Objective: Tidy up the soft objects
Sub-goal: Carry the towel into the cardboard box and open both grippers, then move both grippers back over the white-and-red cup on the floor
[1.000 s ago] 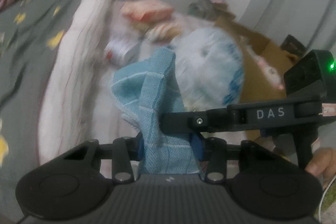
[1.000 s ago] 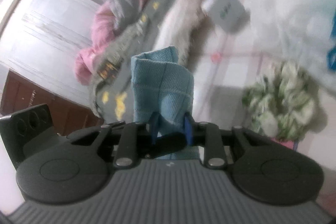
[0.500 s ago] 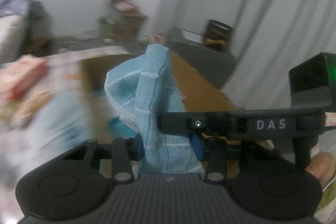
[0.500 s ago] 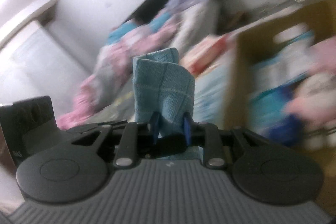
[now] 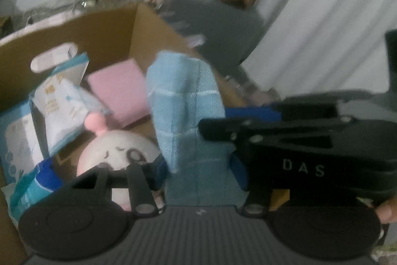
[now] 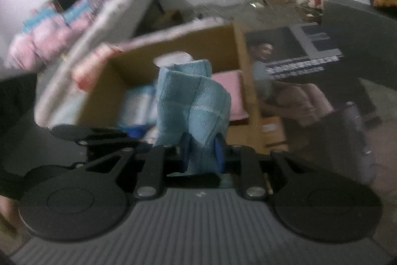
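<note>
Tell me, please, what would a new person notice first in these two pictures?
First, the blue cloth, standing up in the middle of both views, pinched by the right gripper while the left gripper is opening around it. Behind it is an open cardboard box holding a pink pad and a white round toy.

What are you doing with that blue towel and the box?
A person holds a gripper in each hand, and both carry one folded blue cloth above an open cardboard box. The right gripper is shut on the cloth. The left gripper has its jaws opening, with the cloth between them. The box already holds a pink pad, a round white plush toy and some packets.
</note>
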### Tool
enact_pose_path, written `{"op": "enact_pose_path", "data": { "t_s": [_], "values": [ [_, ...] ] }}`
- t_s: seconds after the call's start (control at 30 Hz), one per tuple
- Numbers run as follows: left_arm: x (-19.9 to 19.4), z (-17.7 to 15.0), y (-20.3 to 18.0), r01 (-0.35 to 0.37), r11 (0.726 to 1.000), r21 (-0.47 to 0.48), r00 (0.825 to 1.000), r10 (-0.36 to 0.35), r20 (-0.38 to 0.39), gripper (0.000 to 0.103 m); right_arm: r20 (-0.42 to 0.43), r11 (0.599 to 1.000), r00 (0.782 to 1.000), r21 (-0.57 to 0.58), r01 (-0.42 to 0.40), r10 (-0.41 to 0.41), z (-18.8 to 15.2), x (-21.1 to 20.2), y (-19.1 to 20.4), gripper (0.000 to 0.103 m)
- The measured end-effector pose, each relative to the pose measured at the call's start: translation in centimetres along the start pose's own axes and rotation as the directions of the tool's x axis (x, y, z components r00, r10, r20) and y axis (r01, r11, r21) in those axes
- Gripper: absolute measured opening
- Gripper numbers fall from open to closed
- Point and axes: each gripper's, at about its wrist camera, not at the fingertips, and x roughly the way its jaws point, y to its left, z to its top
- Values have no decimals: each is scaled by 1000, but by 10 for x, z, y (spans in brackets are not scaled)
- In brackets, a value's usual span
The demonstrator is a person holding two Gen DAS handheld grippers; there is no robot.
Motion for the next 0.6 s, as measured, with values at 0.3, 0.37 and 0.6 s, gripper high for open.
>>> {"op": "enact_pose_path", "data": {
  "t_s": [0.3,0.37,0.6],
  "values": [
    [-32,-5,16,-6,999,-41,999,8,33,59,61,983,991,-130,130,-123,5,9,19,21],
    [-51,-7,19,-7,999,-51,998,10,62,60,88,986,990,-116,123,-113,5,-4,21,22],
    [-127,-28,34,-86,993,-81,980,99,174,68,160,998,986,-44,51,-43,-8,-47,31,32]
  ]
}}
